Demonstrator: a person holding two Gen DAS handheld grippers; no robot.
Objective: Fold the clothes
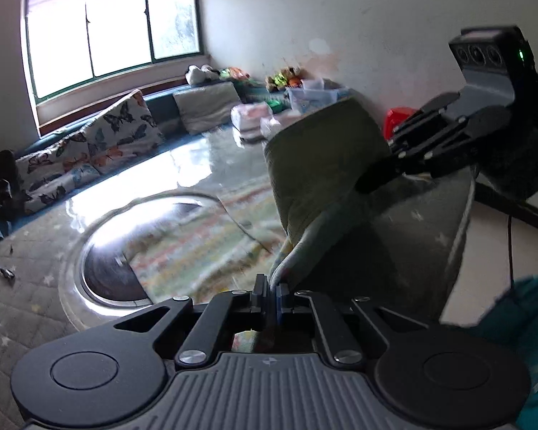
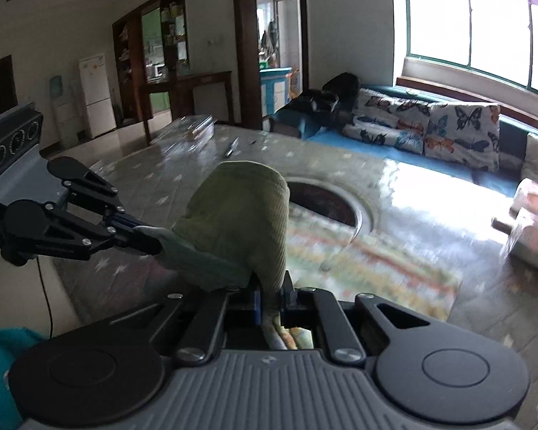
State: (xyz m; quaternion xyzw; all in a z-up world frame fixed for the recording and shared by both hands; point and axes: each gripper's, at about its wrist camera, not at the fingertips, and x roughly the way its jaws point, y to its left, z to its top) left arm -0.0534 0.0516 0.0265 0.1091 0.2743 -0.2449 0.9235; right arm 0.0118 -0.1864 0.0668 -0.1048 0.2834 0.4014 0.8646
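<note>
- My left gripper [image 1: 272,292] is pinched almost shut on a pale edge of the garment [image 1: 326,165]; the fabric comes straight out from between the pads and rises ahead of them.
- My right gripper [image 2: 270,295] is likewise clamped nearly closed on another edge of the same garment [image 2: 240,215], with cloth trailing back between the pads towards the camera.
- The garment is olive green, ribbed, with a lighter grey-green lining; it hangs between my two grips, bulging up ahead of both.
- Each gripper shows in the other's view, off to the side with cloth at its tips.
- Below the garment lies a striped pastel cloth [image 1: 197,247], blurred.
- That cloth lies on a glossy table [image 2: 412,186] with a round dark inset [image 1: 107,272] beyond my jaws.
- Further off, butterfly cushions [image 2: 448,129] sit under a bright window [image 1: 107,28].
</note>
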